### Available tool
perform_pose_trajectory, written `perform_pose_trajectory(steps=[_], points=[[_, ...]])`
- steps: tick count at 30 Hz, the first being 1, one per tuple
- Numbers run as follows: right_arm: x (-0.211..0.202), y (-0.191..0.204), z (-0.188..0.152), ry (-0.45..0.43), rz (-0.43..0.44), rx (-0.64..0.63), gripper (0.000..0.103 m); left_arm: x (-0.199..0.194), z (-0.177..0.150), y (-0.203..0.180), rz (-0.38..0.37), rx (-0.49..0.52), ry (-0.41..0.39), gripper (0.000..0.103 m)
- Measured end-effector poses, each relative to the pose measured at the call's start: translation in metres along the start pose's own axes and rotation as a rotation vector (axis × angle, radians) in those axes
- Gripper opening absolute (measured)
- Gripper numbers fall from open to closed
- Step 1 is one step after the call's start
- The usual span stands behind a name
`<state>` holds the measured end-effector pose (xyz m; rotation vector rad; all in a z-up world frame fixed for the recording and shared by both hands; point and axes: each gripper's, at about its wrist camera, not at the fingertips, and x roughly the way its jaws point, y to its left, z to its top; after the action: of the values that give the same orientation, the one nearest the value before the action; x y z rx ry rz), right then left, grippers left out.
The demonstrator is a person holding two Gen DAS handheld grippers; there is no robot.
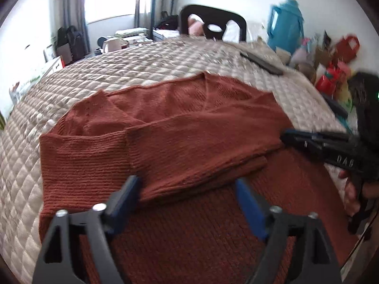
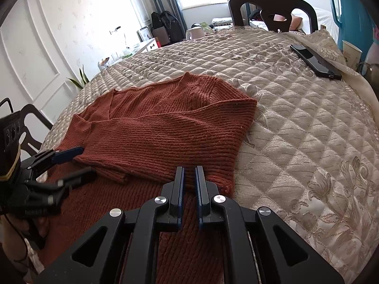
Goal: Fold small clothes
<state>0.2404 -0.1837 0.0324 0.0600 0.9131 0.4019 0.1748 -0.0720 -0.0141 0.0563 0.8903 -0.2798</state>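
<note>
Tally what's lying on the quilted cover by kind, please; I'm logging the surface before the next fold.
Rust knit sweater: 1
Black phone: 1
Grippers over the sweater: 2, left gripper with jaws open, right gripper with jaws nearly closed
Total: 4

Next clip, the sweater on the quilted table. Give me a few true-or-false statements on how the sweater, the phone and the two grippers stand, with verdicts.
1. The rust-red sweater lies on the quilted cover with a sleeve folded across its front. True.
2. The left gripper is clamped on the sleeve. False: its jaws stand wide open, with the sleeve's edge between them, unpressed.
3. The right gripper has its jaws nearly together above the sweater's near edge. True.
4. The phone lies on the sweater. False: it lies apart on the cover, near the far corner.
5. The dark chair stands at the far side. True.
</note>
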Motion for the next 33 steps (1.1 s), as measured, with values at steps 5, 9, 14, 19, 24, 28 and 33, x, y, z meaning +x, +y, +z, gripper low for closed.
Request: perform_pose_trajectory(steps=[5, 9, 14, 19, 24, 28, 33], points=[[-0.008, 0.001, -0.004, -0.006, 0.001, 0.023, 0.009, -0.014, -0.007, -0.003, 0.002, -0.02, -0.018, 0.088], [-0.023, 0.003, -0.015, -0.034, 0.019, 0.044, 0.012, -0.032, -0.019, 0.01, -0.02, -0.098, -0.03, 0.088], [-0.041, 0.021, -0.02, -0.075, 0.029, 0.002, 0.014, -0.051, -0.023, 0.024, 0.056, -0.133, -0.079, 0.088], [-0.04, 0.03, -0.018, -0.067, 0.018, -0.027, 0.023, -0.054, -0.022, 0.045, 0.139, -0.181, -0.106, 0.088], [-0.037, 0.03, -0.011, -0.075, 0.002, -0.025, 0.023, -0.049, -0.027, 0.067, 0.184, -0.242, -0.076, 0.088], [-0.031, 0.029, -0.003, -0.071, -0.011, -0.014, 0.023, -0.041, -0.037, 0.077, 0.193, -0.276, -0.04, 0.088], [-0.016, 0.028, -0.002, -0.017, -0.07, -0.024, 0.023, -0.056, -0.043, 0.078, 0.145, -0.294, -0.068, 0.088]])
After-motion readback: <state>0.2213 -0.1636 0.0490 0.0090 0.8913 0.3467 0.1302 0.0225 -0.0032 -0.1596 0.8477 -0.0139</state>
